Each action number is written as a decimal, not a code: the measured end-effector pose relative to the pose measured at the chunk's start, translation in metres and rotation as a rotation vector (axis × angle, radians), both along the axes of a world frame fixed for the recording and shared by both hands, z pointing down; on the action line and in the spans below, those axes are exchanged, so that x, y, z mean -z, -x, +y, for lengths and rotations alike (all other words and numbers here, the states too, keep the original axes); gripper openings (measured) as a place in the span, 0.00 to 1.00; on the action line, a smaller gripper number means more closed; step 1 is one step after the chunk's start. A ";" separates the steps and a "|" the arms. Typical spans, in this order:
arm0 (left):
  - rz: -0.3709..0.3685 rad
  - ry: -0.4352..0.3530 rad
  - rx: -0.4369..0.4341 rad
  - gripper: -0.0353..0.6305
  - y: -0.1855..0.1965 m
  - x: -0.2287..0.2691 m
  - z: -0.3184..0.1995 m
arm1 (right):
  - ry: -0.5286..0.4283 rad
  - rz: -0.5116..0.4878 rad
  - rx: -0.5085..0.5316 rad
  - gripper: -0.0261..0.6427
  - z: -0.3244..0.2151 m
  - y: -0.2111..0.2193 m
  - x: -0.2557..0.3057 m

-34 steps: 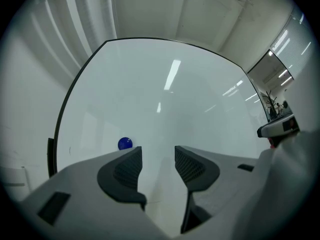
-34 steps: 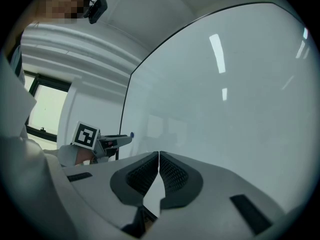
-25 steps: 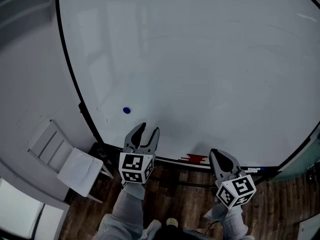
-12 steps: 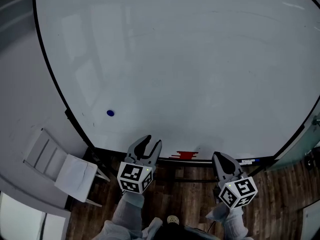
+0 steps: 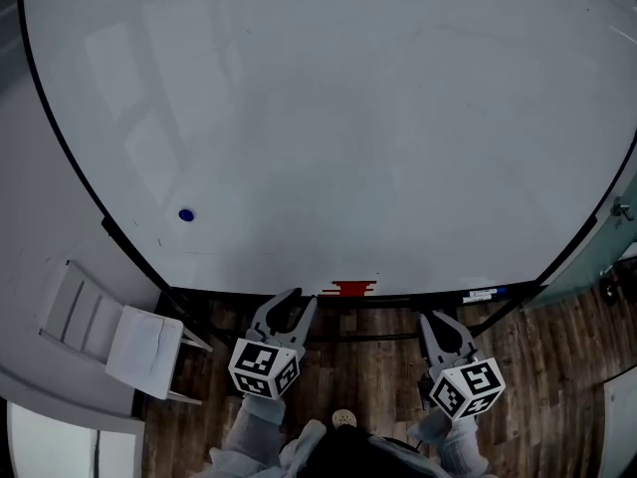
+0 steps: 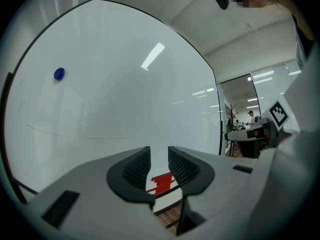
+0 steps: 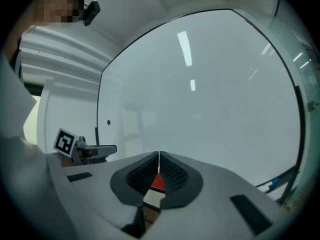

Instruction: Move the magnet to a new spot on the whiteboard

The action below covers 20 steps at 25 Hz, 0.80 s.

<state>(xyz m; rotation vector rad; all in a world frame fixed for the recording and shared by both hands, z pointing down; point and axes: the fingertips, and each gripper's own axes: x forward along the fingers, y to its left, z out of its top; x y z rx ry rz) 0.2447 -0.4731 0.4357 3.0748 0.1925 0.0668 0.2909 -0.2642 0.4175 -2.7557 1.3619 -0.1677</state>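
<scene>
Head view: left tongs (image 5: 295,301) and right tongs (image 5: 431,318) both hung below the whiteboard (image 5: 348,118) bottom edge, clear of its surface. Left gripper view had the left tongs (image 6: 159,156) spread a little, nothing between them. Right gripper view had the right tongs (image 7: 159,157) pressed together, empty. Red block (image 5: 350,288) sat at the whiteboard's bottom edge, about mid-width. Blue magnet (image 5: 186,214) stuck on the whiteboard's lower left area, near its left edge, well apart from both tongs. Progress: not settled. Magnet on the board with both tongs off it fit either a magnet awaiting pickup or one already set at its new spot.
</scene>
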 end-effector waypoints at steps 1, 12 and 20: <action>-0.006 0.013 -0.010 0.22 0.002 -0.003 0.004 | 0.006 0.002 -0.016 0.08 0.005 0.001 -0.002; -0.041 0.076 -0.095 0.14 0.025 -0.028 0.041 | 0.016 0.016 -0.085 0.08 0.036 0.013 -0.015; -0.067 0.032 -0.051 0.08 0.032 -0.040 0.033 | 0.038 -0.003 -0.030 0.08 0.025 0.017 -0.033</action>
